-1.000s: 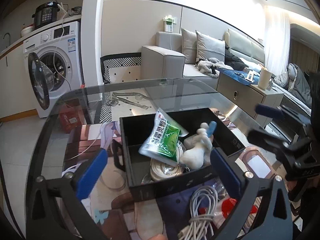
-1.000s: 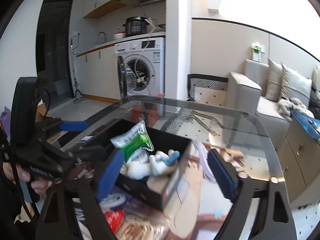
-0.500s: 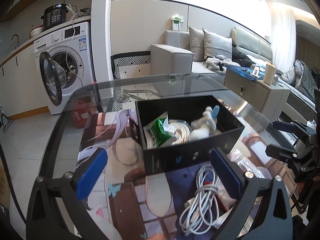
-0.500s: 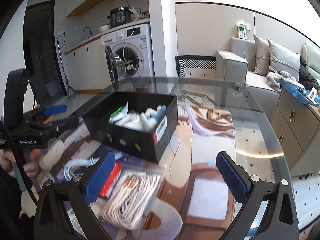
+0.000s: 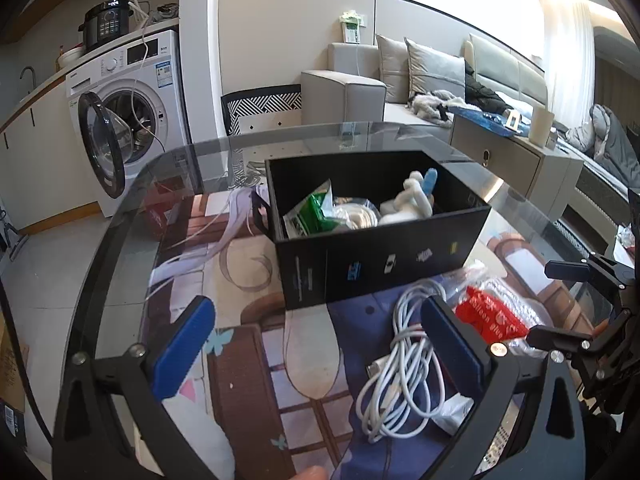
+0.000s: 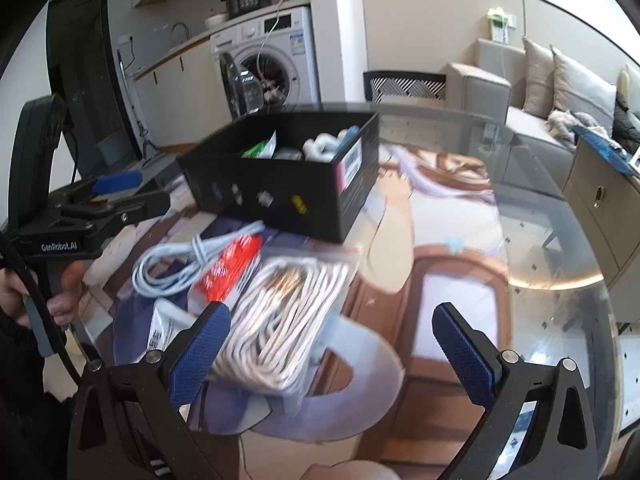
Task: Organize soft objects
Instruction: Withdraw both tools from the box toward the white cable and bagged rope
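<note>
A plush toy (image 5: 412, 200), green packet (image 5: 310, 216) and cable coil already fill my black box (image 5: 380, 268). Both my grippers (image 5: 316, 344) (image 6: 334, 344) hang spread and empty. A white cable (image 5: 400, 364) and bagged cords (image 6: 288, 320) wait near the glass table's (image 6: 560, 248) front edge.

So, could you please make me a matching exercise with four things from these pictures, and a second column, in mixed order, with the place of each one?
Things:
1. plush toy
2. loose white cable
3. bagged cable coil
4. pressure cooker

Places:
A. on the washing machine
B. inside the black box
C. on the table, beside the left gripper's right finger
D. on the table, against the right gripper's left finger

Pairs: 1-B, 2-C, 3-D, 4-A
</note>
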### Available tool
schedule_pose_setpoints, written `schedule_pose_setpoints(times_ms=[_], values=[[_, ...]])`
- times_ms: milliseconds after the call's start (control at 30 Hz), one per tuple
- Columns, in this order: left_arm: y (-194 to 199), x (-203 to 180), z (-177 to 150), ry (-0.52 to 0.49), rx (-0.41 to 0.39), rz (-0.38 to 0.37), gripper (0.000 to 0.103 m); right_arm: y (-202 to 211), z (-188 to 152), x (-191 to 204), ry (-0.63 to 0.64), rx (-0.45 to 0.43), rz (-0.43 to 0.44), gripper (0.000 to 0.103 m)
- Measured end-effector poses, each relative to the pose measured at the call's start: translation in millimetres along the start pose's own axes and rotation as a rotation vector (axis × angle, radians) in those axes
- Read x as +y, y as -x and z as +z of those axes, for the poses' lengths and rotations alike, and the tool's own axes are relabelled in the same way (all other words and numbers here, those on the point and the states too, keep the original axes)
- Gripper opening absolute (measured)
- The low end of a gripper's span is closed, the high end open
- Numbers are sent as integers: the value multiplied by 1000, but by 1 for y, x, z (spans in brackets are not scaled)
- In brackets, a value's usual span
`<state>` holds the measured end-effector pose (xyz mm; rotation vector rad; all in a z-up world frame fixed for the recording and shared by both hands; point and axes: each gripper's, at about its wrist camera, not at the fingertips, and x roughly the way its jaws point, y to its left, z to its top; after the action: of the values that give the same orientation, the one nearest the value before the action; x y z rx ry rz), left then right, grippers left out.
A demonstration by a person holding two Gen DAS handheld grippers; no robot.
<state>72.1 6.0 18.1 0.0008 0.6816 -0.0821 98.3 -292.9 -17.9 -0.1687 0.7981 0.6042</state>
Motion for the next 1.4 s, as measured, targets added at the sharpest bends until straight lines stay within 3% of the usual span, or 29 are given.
schedule_pose_setpoints(times_ms=[933, 1267, 1400], values=[[-18, -22, -12, -82, 101, -41, 103, -21, -1, 9, -8, 83, 52, 102], [-25, -23, -11, -88, 127, -35, 103, -18, -2, -6, -2, 78, -43, 102], [-26, -23, -10, -90, 133, -43, 103, -16, -2, -10, 1, 79, -42, 102]])
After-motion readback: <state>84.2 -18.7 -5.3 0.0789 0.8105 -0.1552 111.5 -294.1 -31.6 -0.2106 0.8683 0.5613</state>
